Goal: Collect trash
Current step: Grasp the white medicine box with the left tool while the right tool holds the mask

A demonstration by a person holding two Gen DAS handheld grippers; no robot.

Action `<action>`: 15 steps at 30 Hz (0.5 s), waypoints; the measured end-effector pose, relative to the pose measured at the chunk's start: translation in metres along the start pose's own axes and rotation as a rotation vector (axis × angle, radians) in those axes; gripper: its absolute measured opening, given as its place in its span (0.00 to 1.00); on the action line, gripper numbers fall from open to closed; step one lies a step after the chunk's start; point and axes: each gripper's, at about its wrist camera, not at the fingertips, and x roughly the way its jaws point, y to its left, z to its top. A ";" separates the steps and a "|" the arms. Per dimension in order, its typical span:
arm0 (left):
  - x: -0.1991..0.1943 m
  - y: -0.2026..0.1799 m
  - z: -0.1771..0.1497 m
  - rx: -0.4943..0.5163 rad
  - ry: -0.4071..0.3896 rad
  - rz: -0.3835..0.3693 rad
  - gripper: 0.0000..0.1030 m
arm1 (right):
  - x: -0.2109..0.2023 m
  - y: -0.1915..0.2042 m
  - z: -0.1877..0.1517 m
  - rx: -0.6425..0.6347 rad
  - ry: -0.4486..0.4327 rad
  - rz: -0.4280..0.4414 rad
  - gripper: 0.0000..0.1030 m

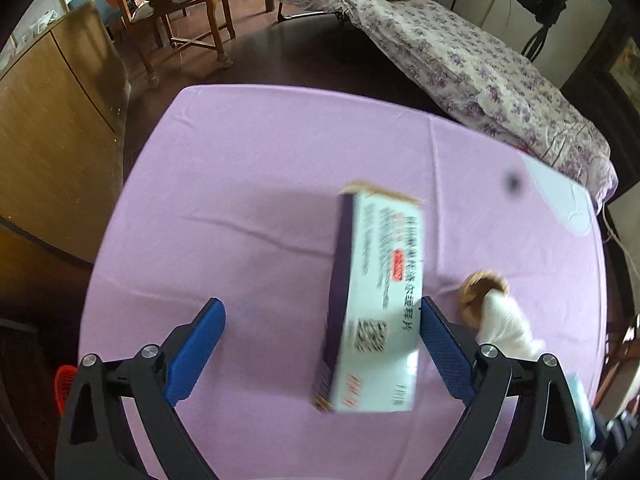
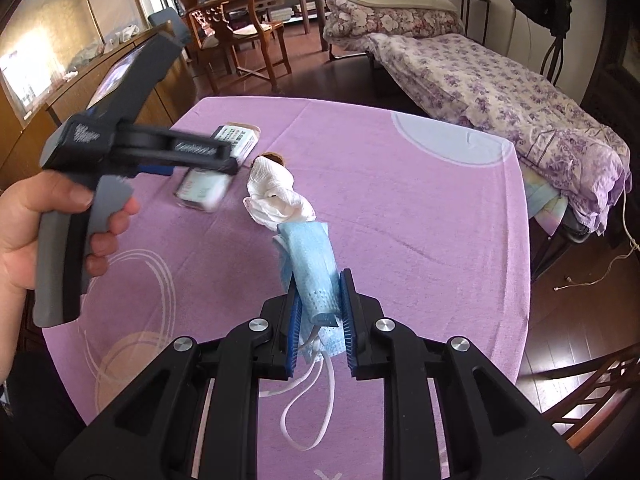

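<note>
A mask (image 2: 316, 276) is being clamped between the right gripper's (image 2: 320, 292) pads above the cloth (image 2: 400, 200). A box (image 1: 376, 300) is being framed, unpressed, by the left gripper's (image 1: 320, 320) spread fingers. A tissue (image 2: 276, 196) is lying just beyond the mask.

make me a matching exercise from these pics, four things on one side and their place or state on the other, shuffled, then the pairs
Things:
1. medicine box
2. blue face mask
3. white tissue wad
4. floral quilt

Place or state:
A. spread over the bed behind the table
B. clamped in the right gripper
C. lying on the pink cloth beyond the mask
D. between the open jaws of the left gripper

Pairs: 1-D, 2-B, 3-C, 4-A
</note>
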 end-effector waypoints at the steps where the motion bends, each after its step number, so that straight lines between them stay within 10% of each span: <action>1: -0.001 0.005 -0.003 0.002 -0.001 0.006 0.91 | 0.001 0.002 0.000 -0.004 0.003 -0.005 0.21; 11: -0.002 -0.002 0.001 0.050 -0.032 -0.013 0.81 | 0.014 0.011 -0.003 -0.023 0.045 -0.024 0.21; 15: -0.005 -0.017 -0.004 0.133 -0.077 -0.020 0.51 | 0.020 0.011 -0.003 -0.029 0.051 -0.030 0.24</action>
